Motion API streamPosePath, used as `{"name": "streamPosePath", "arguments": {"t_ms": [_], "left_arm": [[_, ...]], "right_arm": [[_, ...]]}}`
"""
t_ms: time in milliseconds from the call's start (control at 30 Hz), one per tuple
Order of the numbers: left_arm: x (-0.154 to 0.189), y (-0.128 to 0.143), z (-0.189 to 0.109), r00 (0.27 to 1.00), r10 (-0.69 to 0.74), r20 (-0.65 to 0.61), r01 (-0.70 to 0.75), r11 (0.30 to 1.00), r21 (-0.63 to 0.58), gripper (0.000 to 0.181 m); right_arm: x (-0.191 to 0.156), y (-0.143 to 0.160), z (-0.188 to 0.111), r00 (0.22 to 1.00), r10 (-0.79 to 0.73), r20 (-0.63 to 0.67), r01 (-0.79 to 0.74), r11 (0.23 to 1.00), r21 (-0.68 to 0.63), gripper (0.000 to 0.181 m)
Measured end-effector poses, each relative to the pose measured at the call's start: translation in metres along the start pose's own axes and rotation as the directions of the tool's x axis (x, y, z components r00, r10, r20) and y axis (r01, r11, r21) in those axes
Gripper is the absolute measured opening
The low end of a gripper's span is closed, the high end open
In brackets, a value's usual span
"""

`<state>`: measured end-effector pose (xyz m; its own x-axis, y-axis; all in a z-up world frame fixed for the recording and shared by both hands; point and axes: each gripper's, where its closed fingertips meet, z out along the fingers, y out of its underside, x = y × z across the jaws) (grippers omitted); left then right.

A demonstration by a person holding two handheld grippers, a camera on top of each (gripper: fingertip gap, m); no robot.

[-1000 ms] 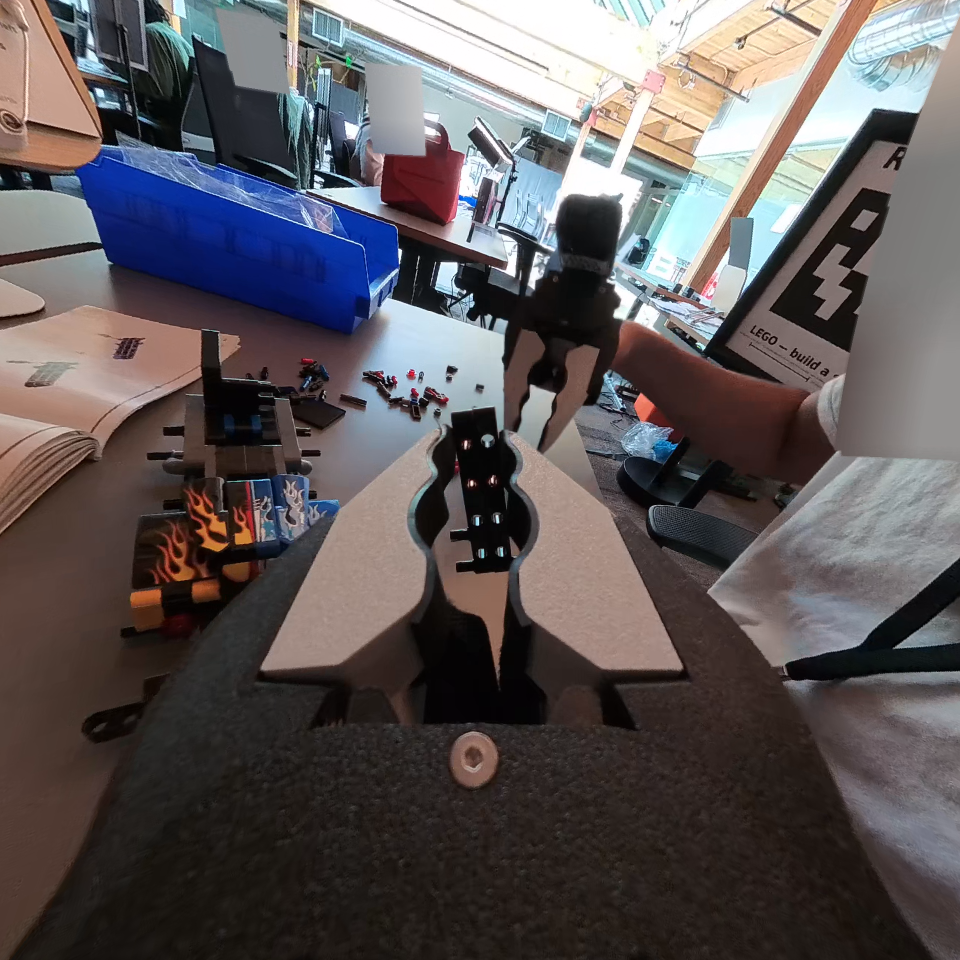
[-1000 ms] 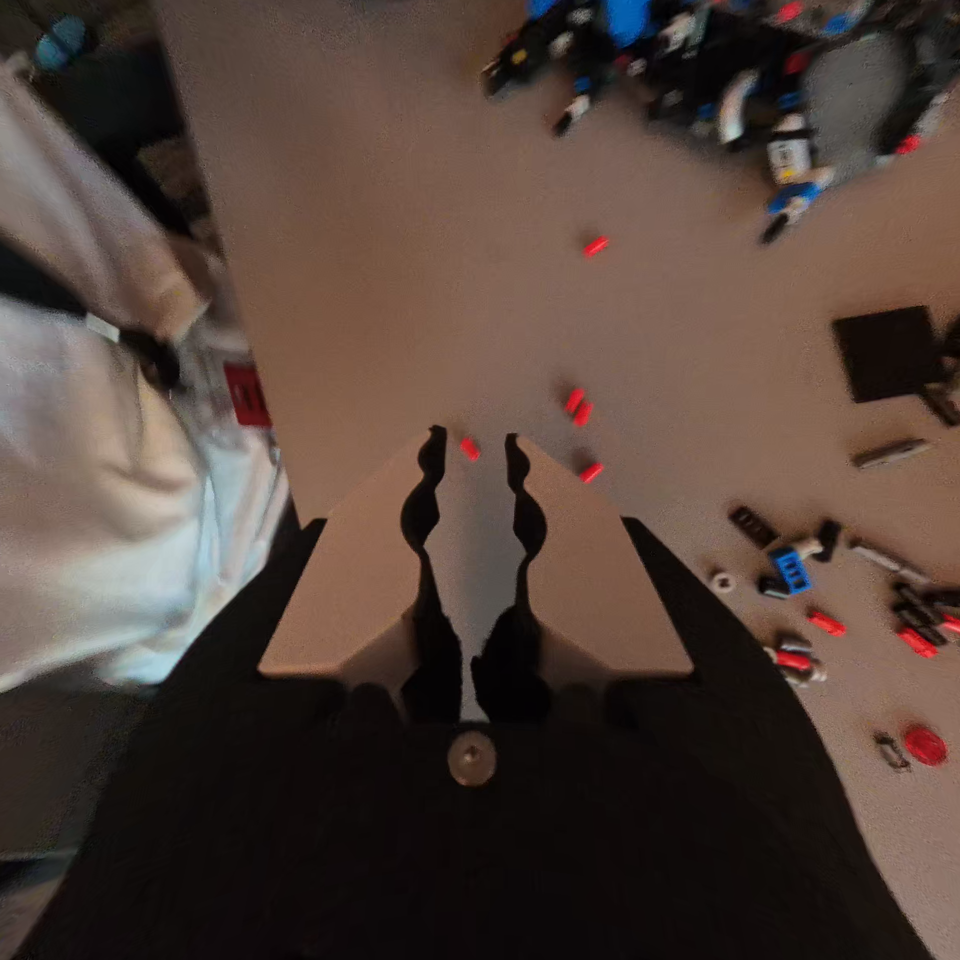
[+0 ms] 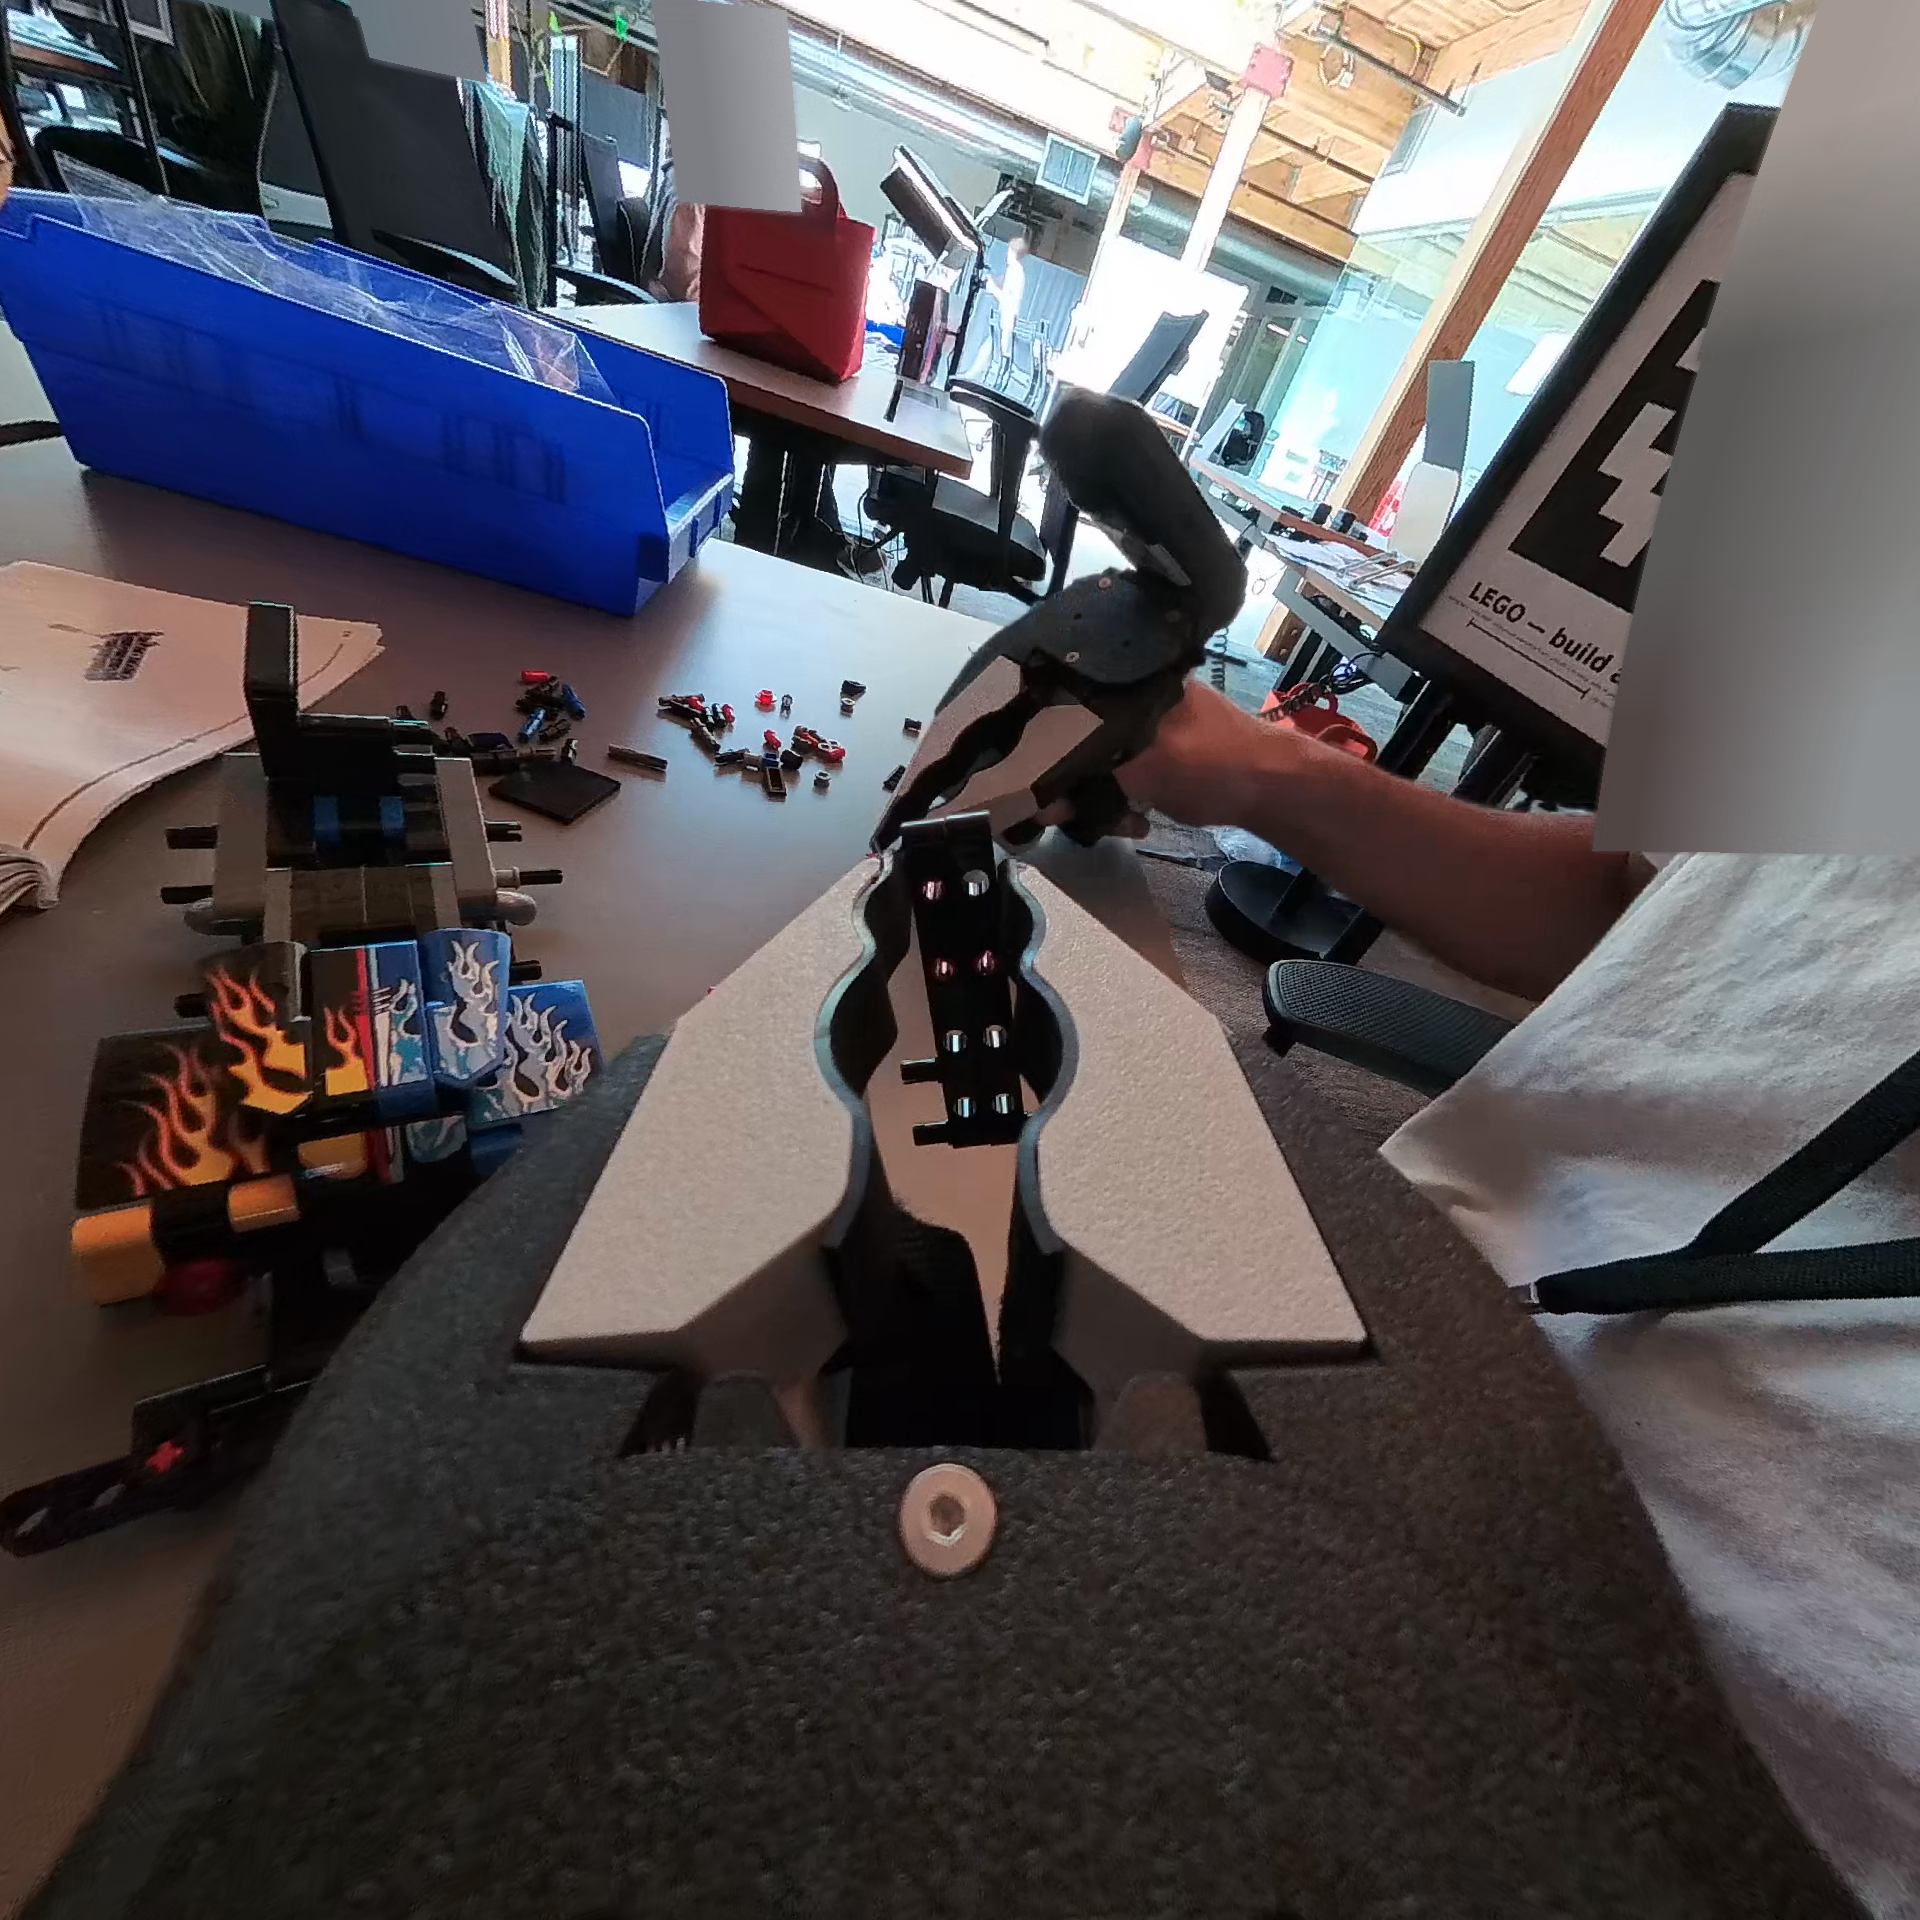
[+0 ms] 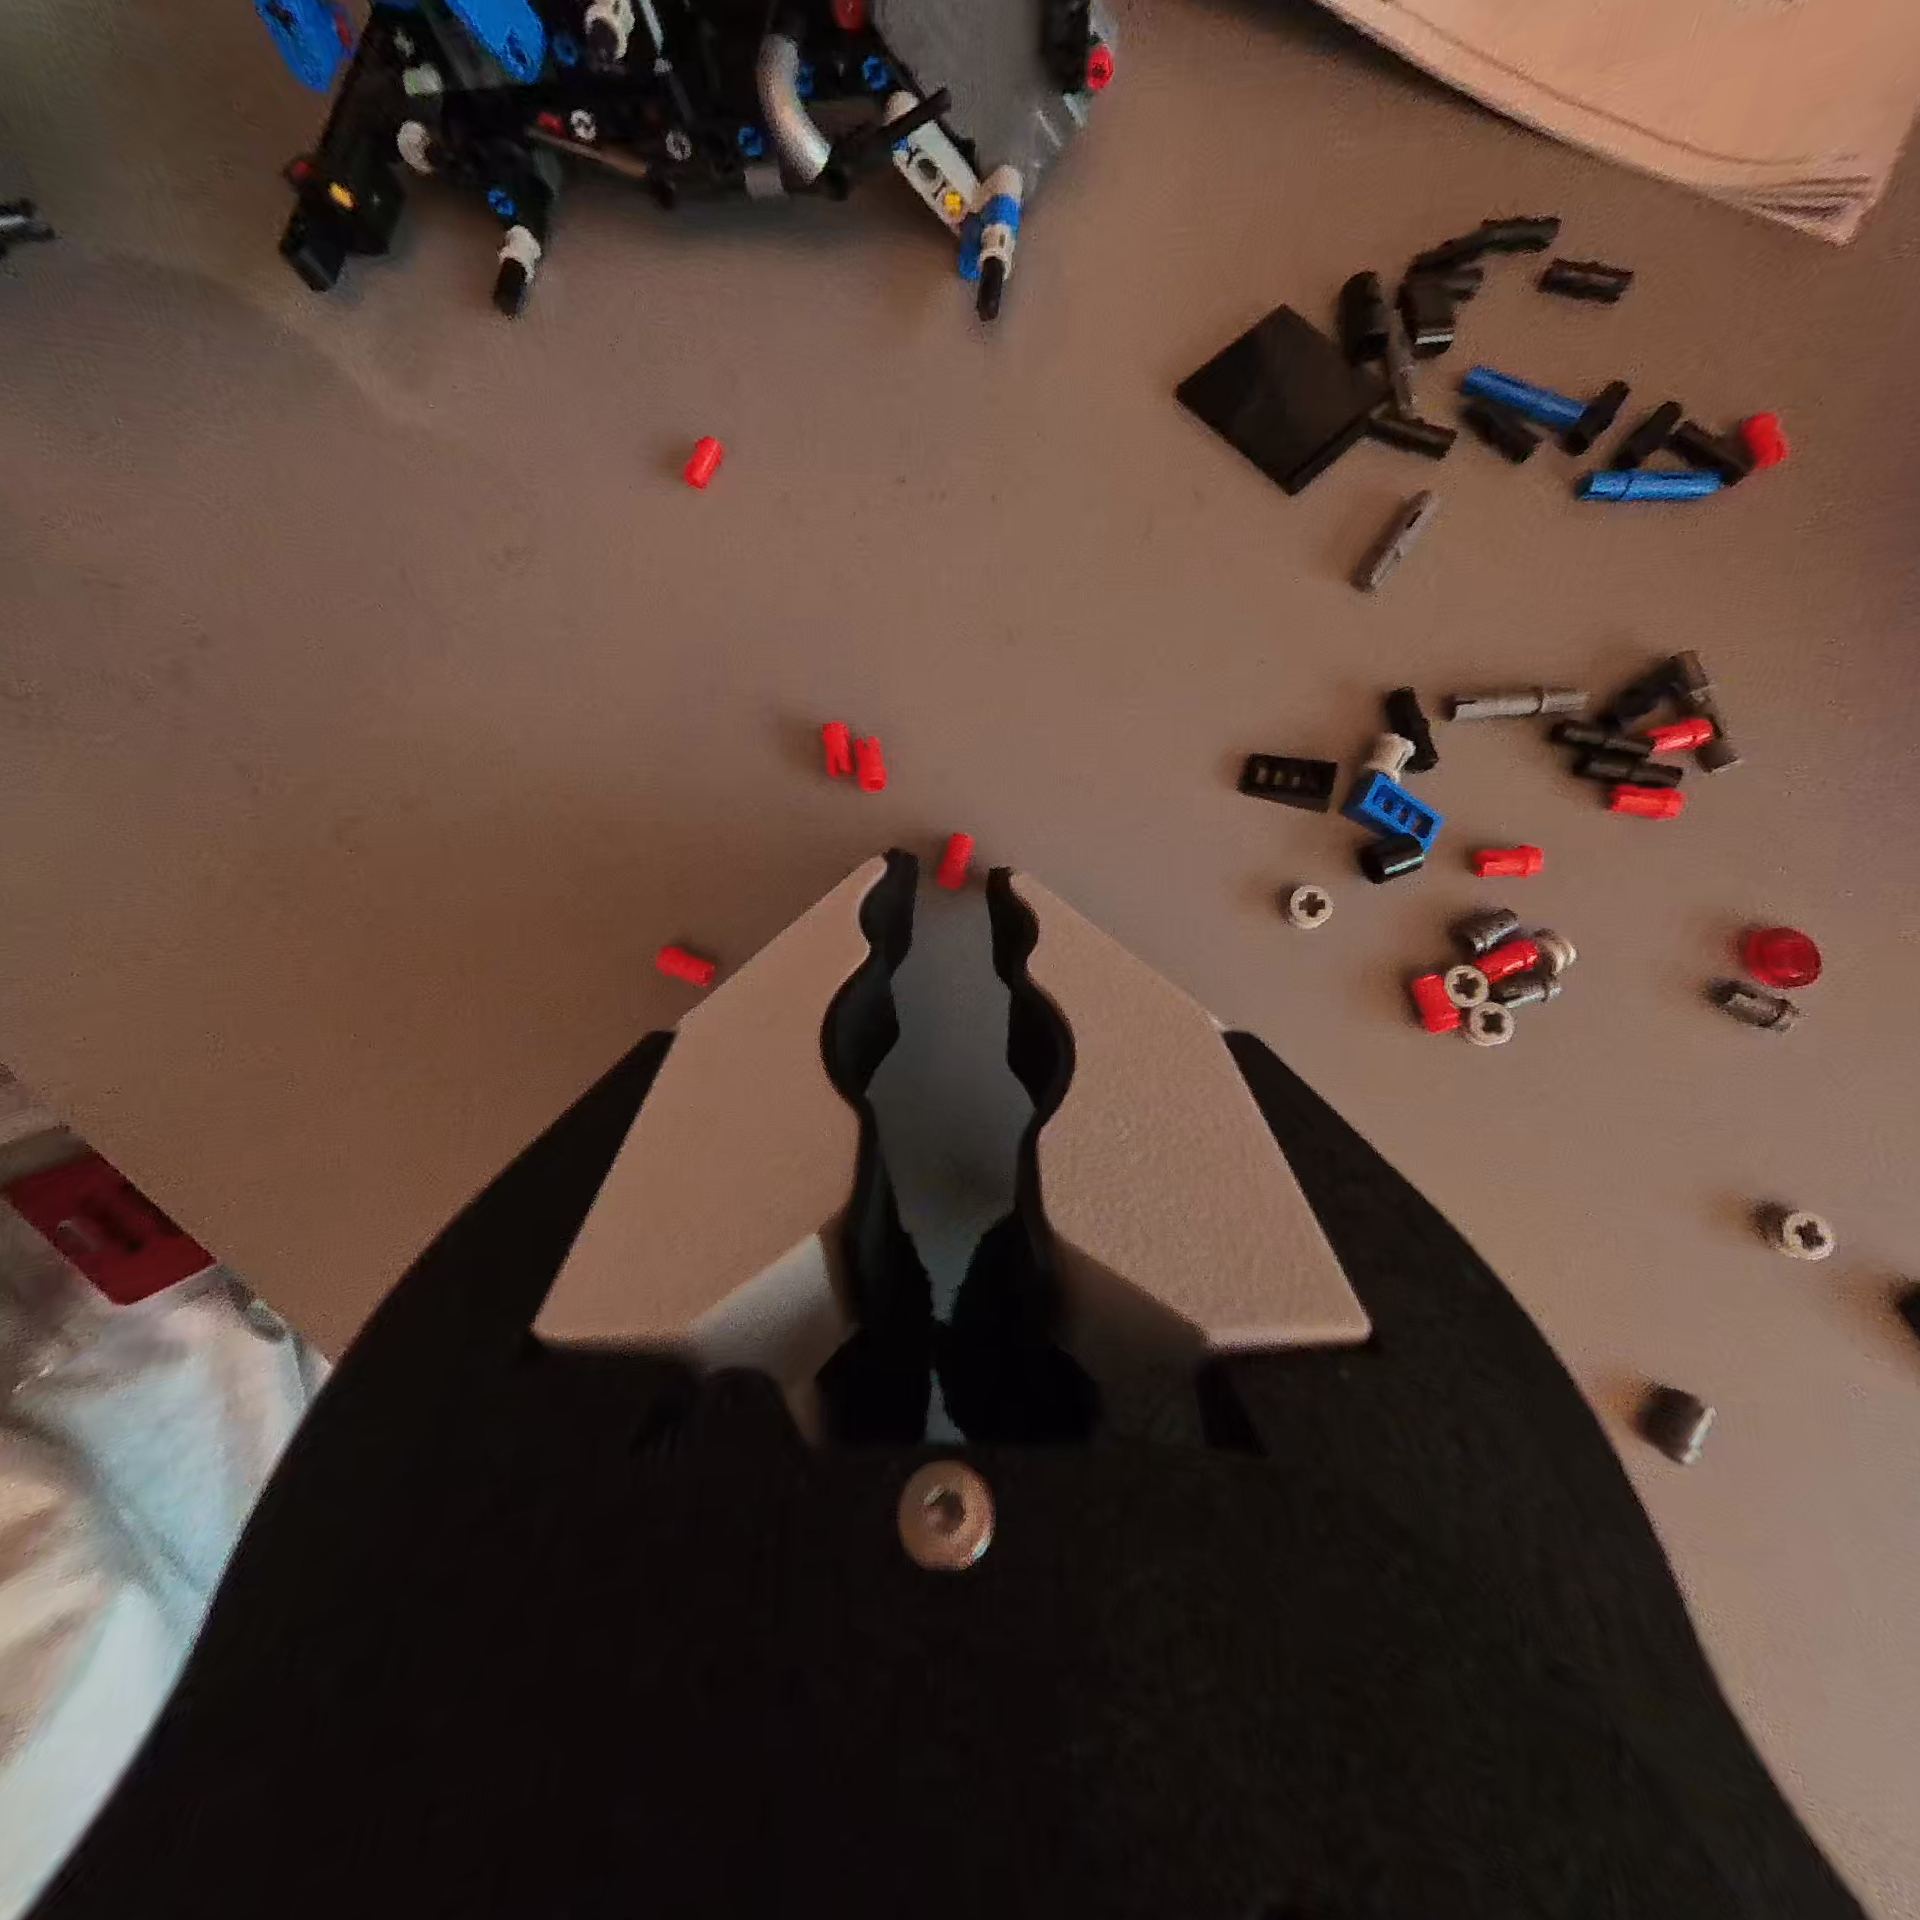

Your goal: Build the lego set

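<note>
Open-plan workshop w/ timber beams and big windows behind; up front, a grey-brown worktop (image 3: pixel 727 862) carrying the build. Left gripper (image 3: pixel 951 883) has its jaws clenched on a long black perforated Lego beam (image 3: pixel 964 997), held lengthwise between the fingers, small pins sticking out its left side, far end poking past the tips. Right gripper (image 3: pixel 940 821) shows in the left wrist view, angled down, tips just at the beam's far end; whether it touches the beam can't be told. In its own view the right gripper (image 4: pixel 948 868) has jaws parted a little, gripping nothing, w/ a small red Lego pin (image 4: pixel 954 860) lying on the worktop right at the gap between the tips. More red pins scattered near: a pair (image 4: pixel 854 753) just beyond, one (image 4: pixel 684 964) off to the left.

Left of the held beam sits the partly built Lego vehicle w/ flame-printed orange and blue panels (image 3: pixel 332 997), resting on the worktop. Loose pile of small black, red and blue parts (image 3: pixel 769 743) beyond it, incl. a flat black square plate (image 3: pixel 554 793). Open instruction booklet (image 3: pixel 114 686) at far left, blue plastic bin (image 3: pixel 364 416) behind. Red tote bag (image 3: pixel 784 281) on another desk further back. Framed black-and-white sign (image 3: pixel 1558 499) stands at right.
</note>
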<state>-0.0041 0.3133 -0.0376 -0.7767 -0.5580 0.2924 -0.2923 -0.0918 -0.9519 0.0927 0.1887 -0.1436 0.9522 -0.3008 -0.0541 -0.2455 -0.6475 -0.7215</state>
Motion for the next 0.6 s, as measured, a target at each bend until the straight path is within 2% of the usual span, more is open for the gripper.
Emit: {"name": "streamPosePath", "arguments": {"t_ms": [100,300,400,500,600], "left_arm": [[0.002,0.0,0.001,1.0,-0.005,-0.008,0.005,1.0,-0.001,0.014],[0.004,0.001,0.002,1.0,0.007,-0.011,-0.007,1.0,-0.005,0.014],[0.005,0.001,0.002,1.0,-0.001,-0.02,0.001,1.0,-0.003,0.014],[0.012,-0.002,0.002,0.997,-0.031,-0.072,0.032,0.999,0.015,0.014],[0.015,-0.007,0.0,0.987,-0.099,-0.128,0.105,0.993,0.044,0.014]], "right_arm": [[-0.002,-0.001,0.001,1.0,0.017,-0.015,-0.016,0.999,0.037,0.013],[0.002,-0.001,0.003,0.985,-0.105,-0.135,0.11,0.994,0.024,0.006],[0.002,-0.001,0.003,0.981,-0.128,-0.146,0.132,0.991,0.022,0.005],[0.002,-0.002,0.004,0.975,-0.16,-0.151,0.164,0.986,0.018,0.004],[-0.007,-0.008,0.005,0.952,-0.264,-0.153,0.269,0.963,0.013,0.004]]}}
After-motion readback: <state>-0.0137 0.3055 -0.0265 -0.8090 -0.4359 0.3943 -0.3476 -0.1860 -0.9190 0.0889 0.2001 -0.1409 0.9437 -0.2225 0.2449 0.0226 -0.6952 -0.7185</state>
